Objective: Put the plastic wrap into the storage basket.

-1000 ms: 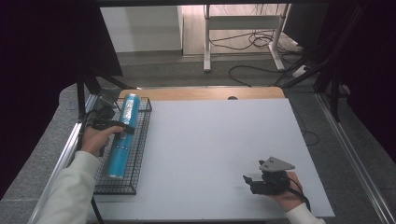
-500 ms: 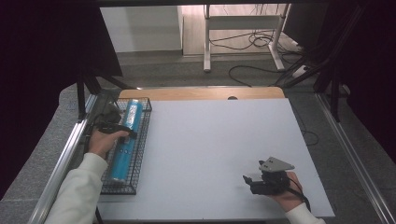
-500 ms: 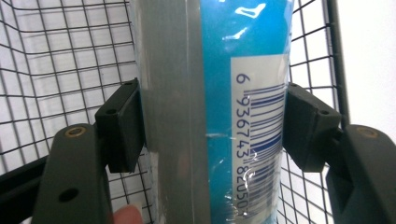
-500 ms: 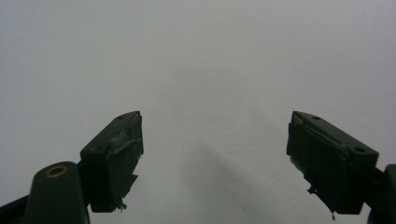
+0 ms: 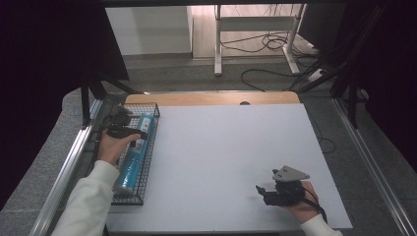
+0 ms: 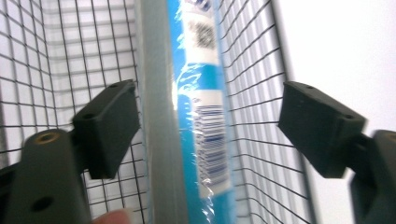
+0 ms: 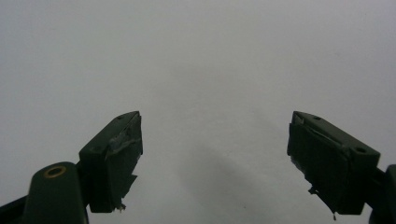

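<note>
White tabletop (image 5: 226, 162) is taken as reference. Right gripper (image 5: 266, 192) is held at its near right corner, jaws spread wide, nothing between them, bare white surface seen ahead. Black wire basket (image 5: 143, 191) is set along its left edge. Blue wrapped roll (image 5: 134, 157) is laid lengthwise inside the basket, barcode label up. Left gripper (image 5: 140, 133) is held over the basket's far half, jaws released, roll seen between them but not clamped.
</note>
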Available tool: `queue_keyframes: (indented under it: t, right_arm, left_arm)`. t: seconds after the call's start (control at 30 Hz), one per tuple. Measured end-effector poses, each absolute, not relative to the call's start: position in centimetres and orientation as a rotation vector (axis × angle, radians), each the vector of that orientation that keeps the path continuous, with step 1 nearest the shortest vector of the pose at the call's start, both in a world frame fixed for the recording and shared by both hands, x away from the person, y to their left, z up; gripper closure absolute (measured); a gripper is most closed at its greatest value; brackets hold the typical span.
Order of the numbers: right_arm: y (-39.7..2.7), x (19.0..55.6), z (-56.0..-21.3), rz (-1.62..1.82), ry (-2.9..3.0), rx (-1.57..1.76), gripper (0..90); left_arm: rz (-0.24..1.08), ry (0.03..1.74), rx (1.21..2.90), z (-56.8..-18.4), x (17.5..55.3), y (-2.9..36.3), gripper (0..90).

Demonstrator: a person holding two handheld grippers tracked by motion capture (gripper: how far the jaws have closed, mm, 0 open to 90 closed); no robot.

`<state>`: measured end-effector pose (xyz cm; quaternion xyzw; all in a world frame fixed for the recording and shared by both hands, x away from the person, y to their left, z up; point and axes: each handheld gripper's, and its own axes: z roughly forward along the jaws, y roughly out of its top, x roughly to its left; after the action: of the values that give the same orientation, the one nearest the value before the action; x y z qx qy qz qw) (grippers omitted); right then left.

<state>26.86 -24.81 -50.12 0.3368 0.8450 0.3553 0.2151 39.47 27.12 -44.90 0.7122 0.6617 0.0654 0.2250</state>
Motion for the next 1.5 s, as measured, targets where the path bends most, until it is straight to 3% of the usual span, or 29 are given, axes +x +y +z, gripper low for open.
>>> queue_keyframes:
  t: [0.17, 0.6, 1.07, 1.5]
  right_arm:
    - [-24.8, 26.8, -50.1, 0.983, 2.341, 0.931, 18.5]
    - [-24.9, 26.7, -50.1, 0.980, 2.340, 0.928, 18.4]
    - [-25.0, 26.7, -49.9, 0.986, 2.332, 0.907, 18.2]
    - [-25.1, 26.6, -49.9, 0.989, 2.328, 0.884, 18.2]
  left_arm:
    - [0.217, 1.723, 1.946, -43.7, 38.2, 27.1, 14.4]
    - [0.210, 1.404, 1.986, -42.7, 32.5, 23.8, 13.9]
    - [0.214, 1.194, 2.037, -45.4, 26.9, 19.0, 15.0]
    - [0.221, 1.127, 2.086, -48.3, 23.0, 17.1, 16.9]
